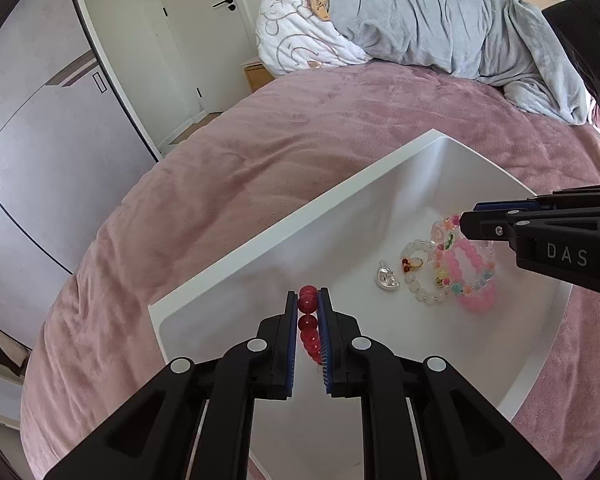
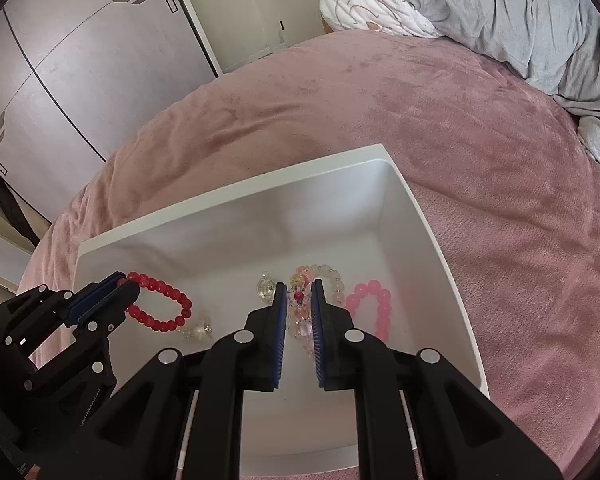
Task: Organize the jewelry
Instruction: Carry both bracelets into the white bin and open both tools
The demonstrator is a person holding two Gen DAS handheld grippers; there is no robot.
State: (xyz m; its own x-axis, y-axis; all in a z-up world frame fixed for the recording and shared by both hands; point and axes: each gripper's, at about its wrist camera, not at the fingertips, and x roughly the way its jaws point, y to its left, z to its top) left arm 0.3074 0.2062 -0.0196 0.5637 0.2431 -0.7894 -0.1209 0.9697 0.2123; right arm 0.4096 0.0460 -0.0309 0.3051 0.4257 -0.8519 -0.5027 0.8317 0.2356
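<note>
A white box sits on the pink bed. My left gripper is shut on a red bead bracelet inside the box at its left side. My right gripper is shut on a multicoloured bead bracelet over the pile at the box's right. In the pile lie a white bead bracelet, a pink bead bracelet and a clear pendant.
The pink blanket covers the bed all round the box. A grey blanket and a white printed pillow lie at the far end. Wardrobe doors and a room door stand to the left.
</note>
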